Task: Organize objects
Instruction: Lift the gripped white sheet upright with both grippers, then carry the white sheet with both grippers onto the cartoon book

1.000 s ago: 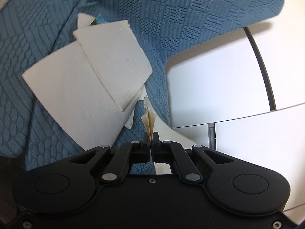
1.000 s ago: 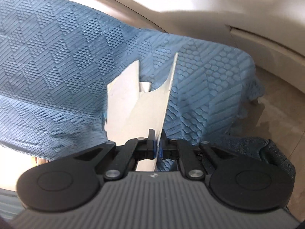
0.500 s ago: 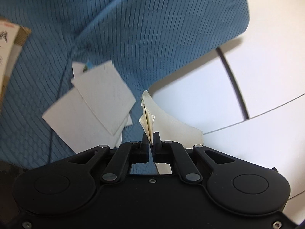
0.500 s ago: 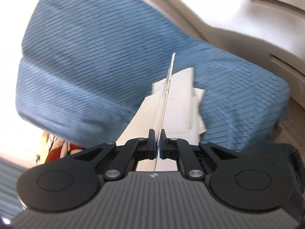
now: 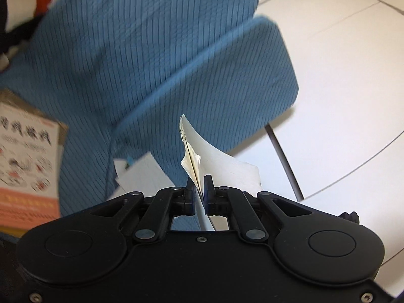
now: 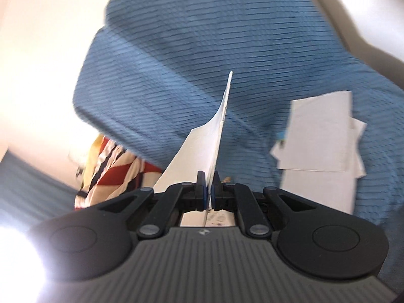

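My left gripper is shut on a cream paper sheet that curls up and to the right above the blue textured cloth. My right gripper is shut on a white paper sheet, seen edge-on and rising between the fingers. A small pile of white paper sheets lies on the blue cloth to the right of that gripper; the same pile shows partly behind the left gripper in the left wrist view.
A printed booklet with an orange band lies at the left on the cloth. White panels with dark seams lie to the right. A red, white and black striped item sits at the lower left.
Both grippers have lifted and pulled back from the paper pile, each keeping its sheet. The pile looks smaller, and the booklet and striped item have come into view.
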The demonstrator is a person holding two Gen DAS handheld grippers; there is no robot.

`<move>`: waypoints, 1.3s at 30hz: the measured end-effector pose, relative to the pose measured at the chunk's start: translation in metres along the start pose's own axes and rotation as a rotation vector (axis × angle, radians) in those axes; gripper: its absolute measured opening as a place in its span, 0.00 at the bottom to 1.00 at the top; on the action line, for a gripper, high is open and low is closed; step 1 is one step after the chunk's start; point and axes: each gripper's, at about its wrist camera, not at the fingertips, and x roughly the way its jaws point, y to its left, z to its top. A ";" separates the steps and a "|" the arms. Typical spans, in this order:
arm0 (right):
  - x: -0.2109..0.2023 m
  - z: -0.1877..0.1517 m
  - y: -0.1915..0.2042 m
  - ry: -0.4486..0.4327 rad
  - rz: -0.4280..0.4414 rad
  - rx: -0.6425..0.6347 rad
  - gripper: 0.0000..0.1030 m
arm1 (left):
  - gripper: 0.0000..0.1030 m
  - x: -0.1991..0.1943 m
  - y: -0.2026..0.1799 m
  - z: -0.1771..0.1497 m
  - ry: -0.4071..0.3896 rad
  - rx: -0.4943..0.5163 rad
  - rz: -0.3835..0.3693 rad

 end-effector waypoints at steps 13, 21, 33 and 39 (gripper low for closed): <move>0.093 -0.032 0.051 0.161 0.040 -0.157 0.08 | 0.05 -0.073 0.062 0.019 -0.131 -0.038 0.093; 0.151 -0.051 0.055 0.238 0.001 -0.232 0.08 | 0.06 -0.076 0.114 0.013 -0.143 -0.070 0.180; 0.226 -0.077 0.044 0.303 -0.083 -0.348 0.08 | 0.07 -0.049 0.160 0.010 -0.109 -0.091 0.306; 0.249 -0.083 0.037 0.286 -0.113 -0.391 0.08 | 0.09 -0.032 0.188 0.014 -0.048 -0.128 0.340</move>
